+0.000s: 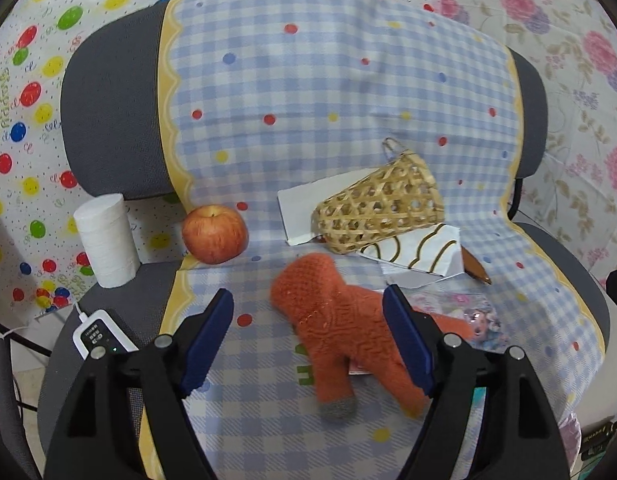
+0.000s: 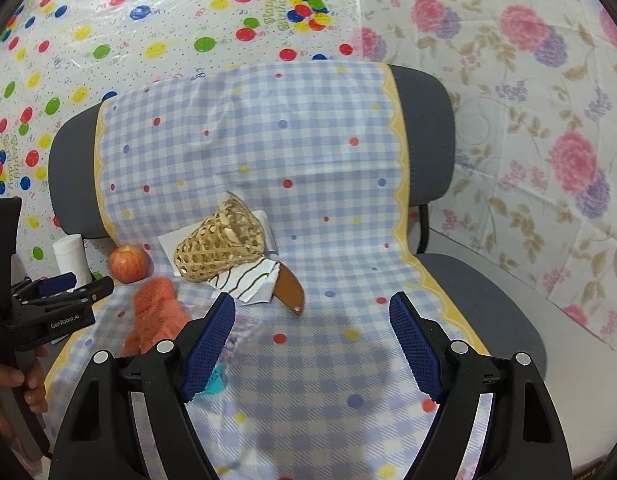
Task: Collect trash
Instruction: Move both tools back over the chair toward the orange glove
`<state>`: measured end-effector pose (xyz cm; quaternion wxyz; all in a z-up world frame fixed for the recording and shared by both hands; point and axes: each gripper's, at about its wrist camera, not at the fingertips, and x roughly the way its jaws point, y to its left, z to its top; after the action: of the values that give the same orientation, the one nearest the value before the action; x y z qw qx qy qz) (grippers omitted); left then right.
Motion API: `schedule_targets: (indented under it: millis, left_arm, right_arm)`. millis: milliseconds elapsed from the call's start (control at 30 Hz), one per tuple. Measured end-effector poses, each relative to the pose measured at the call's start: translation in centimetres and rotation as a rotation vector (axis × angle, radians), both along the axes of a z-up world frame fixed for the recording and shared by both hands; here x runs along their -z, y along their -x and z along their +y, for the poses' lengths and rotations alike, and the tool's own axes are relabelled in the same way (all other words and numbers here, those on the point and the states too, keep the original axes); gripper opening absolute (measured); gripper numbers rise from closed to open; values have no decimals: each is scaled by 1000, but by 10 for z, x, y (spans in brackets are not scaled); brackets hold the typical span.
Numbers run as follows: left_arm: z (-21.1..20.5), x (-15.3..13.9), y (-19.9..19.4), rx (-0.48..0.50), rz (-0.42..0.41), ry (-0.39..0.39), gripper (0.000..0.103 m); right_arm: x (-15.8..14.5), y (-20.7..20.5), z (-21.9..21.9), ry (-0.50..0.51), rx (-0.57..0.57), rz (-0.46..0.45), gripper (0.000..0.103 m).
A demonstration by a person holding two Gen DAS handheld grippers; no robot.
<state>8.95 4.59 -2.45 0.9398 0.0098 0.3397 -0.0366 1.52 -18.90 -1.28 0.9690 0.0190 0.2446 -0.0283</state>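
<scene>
The left tool [image 1: 308,312] is spread wide above the chair seat [image 1: 108,308], with the fuzzy orange glove [image 1: 336,320] lying between its blue pads, not squeezed. The right tool [image 2: 312,316] is wide too and grips nothing. The woven basket [image 1: 376,208] lies on its side on white papers [image 1: 420,252], near the apple [image 1: 214,234].

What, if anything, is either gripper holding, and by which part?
Nothing. The left gripper stands open over the orange glove, pads apart from it; the right gripper is open, empty.
</scene>
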Motion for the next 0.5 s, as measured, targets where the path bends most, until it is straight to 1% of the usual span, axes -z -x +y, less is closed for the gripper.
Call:
schedule_targets:
  millis: [133,200,233,333,400,500]
  left_arm:
    - [-3,21,-16,0,54,23,75]
    - [-8,30,-23,9,80,40,75]
    - [-12,35,-27,14,96,47,75]
    - [-25,48,-33,33,130,43,74]
    - [-30,54,-35,45,152,39,73]
    - [-37,64,-39,64,184,48,65]
  right_arm:
    - [10,-18,3,-9,-10,23,79]
    - [15,-23,3,-3,-2,38,72]
    - [18,-25,3,0,1,45,66]
    - [25,-28,1,8,4,63,59]
    - [28,-27,-1,10,8,68,59]
    - [32,-26,-5,5,14,80,59]
